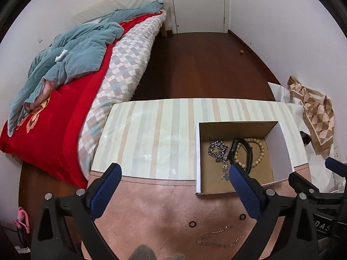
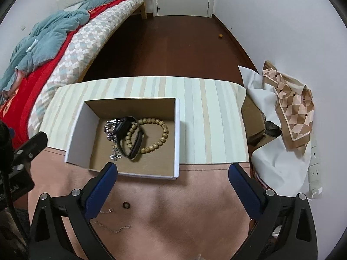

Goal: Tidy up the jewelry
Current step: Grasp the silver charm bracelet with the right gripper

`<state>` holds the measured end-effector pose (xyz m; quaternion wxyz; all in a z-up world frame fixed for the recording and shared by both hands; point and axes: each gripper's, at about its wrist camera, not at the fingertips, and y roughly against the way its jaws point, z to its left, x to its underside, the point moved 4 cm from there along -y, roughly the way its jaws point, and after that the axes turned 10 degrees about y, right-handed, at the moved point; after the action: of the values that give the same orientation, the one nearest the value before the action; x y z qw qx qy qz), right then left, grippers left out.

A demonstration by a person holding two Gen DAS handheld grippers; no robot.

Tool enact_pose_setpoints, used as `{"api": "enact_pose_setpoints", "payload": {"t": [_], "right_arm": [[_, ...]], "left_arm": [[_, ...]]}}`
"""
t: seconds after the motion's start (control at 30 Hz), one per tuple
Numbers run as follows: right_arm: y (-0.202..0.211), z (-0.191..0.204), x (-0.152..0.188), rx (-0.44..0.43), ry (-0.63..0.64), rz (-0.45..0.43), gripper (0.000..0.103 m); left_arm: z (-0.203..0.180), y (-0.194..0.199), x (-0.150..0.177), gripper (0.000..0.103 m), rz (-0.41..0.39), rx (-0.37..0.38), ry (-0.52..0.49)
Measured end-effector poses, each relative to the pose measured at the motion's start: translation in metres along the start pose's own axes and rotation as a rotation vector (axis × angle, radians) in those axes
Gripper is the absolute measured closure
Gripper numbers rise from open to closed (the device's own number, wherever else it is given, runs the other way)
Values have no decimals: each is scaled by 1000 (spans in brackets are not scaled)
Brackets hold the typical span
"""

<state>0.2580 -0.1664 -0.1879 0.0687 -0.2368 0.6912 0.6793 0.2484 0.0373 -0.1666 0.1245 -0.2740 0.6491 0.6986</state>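
An open cardboard box (image 1: 279,143) (image 2: 79,127) stands on the table. Inside lie a silver chain (image 1: 218,149) (image 2: 110,130), a black band (image 1: 245,151) (image 2: 128,134) and a wooden bead bracelet (image 1: 259,151) (image 2: 158,134). On the pink cloth in front of the box lie a thin gold chain (image 1: 219,238) (image 2: 112,227) and two small dark rings (image 1: 192,224) (image 1: 242,217); one ring shows in the right wrist view (image 2: 126,205). My left gripper (image 1: 175,190) is open and empty above the cloth, left of the box. My right gripper (image 2: 173,186) is open and empty in front of the box.
A bed (image 1: 65,86) with a red cover and a blue quilt stands to the left. A patterned scarf (image 2: 292,112) on white cloth and a power strip (image 2: 314,173) lie to the right. Dark wooden floor (image 1: 195,65) lies beyond the table's far edge.
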Motion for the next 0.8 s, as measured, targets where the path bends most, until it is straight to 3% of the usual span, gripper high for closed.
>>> {"api": "enact_pose_setpoints", "payload": {"t": [0.8], "right_arm": [[146,21,25,30,1,-213,0]], "left_arm": [[33,124,23,2,-142,58,39]]}}
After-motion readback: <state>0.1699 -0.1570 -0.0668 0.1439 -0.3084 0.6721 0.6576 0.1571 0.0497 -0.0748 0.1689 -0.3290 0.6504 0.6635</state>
